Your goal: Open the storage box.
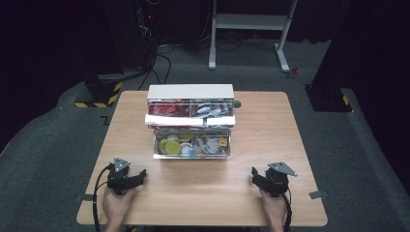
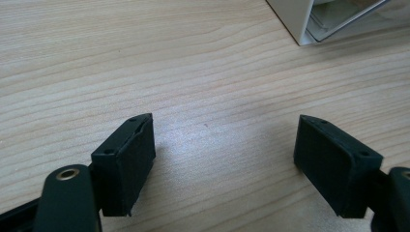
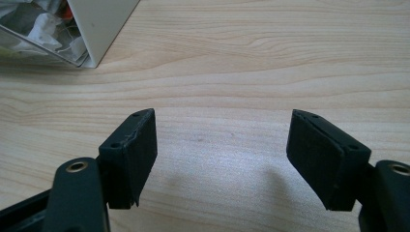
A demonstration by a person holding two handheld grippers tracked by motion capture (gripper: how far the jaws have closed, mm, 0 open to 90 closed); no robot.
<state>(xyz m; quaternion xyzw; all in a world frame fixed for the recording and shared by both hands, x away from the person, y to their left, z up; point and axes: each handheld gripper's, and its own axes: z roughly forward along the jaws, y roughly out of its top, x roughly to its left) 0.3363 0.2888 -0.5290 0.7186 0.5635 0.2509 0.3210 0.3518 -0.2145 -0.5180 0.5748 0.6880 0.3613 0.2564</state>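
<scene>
While both hands rest near the desk's [image 1: 145, 203] front corners, the left gripper [image 2: 225, 159] and right gripper [image 3: 220, 157] stand released over bare wood. The tiered organizer box [image 1: 191, 121] sits at the desk's middle, toward the far edge, trays fanned open. Its stiff walls look light but rattly; loose small parts could spill, so grip the white side wall, keeping it level

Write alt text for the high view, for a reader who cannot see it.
A tiered clear storage box full of small mixed items sits mid-table on a wooden table. Near the front edge, the left gripper and right gripper rest on the wood, each held by a hand, well apart from the box.
</scene>
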